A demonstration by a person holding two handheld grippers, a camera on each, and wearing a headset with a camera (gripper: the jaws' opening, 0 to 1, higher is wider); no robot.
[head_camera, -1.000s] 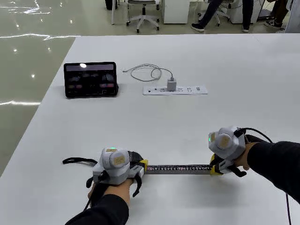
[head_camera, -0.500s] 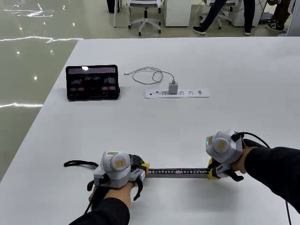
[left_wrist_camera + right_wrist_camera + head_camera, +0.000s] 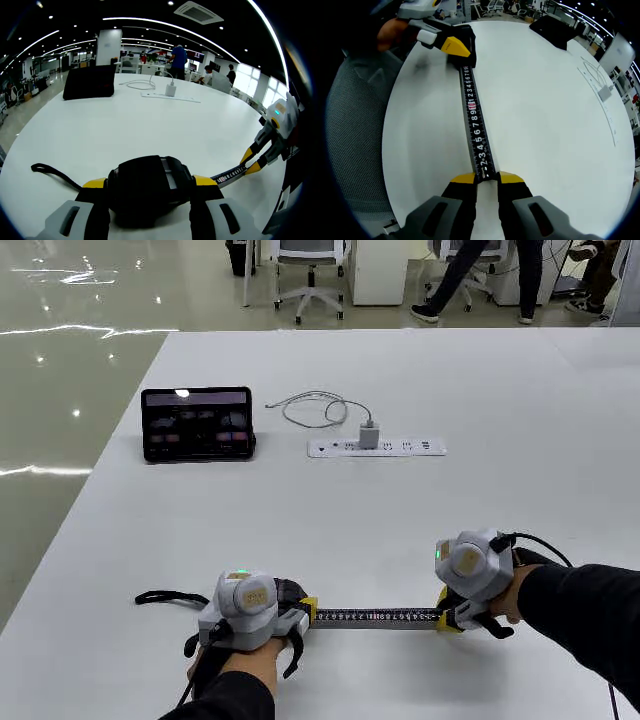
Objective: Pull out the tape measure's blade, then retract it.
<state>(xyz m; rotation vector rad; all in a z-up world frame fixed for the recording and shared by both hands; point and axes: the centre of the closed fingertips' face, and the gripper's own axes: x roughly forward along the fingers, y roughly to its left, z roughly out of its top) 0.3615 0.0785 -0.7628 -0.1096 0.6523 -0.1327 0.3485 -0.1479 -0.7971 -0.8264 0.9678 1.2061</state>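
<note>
Your left gripper (image 3: 301, 609) clamps the tape measure (image 3: 150, 187); right gripper (image 3: 486, 179), 3 o'clock, pinches the blade (image 3: 475, 127). Pulled out; retraction outstanding.

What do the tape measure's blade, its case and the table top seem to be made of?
The blade looks like thin painted metal: a dark flat strip with printed white numbers, holding straight. The case seems matte black plastic or rubber: a rounded shell without shine. The table top looks like smooth white laminate with a soft sheen; its core cannot be told.
</note>
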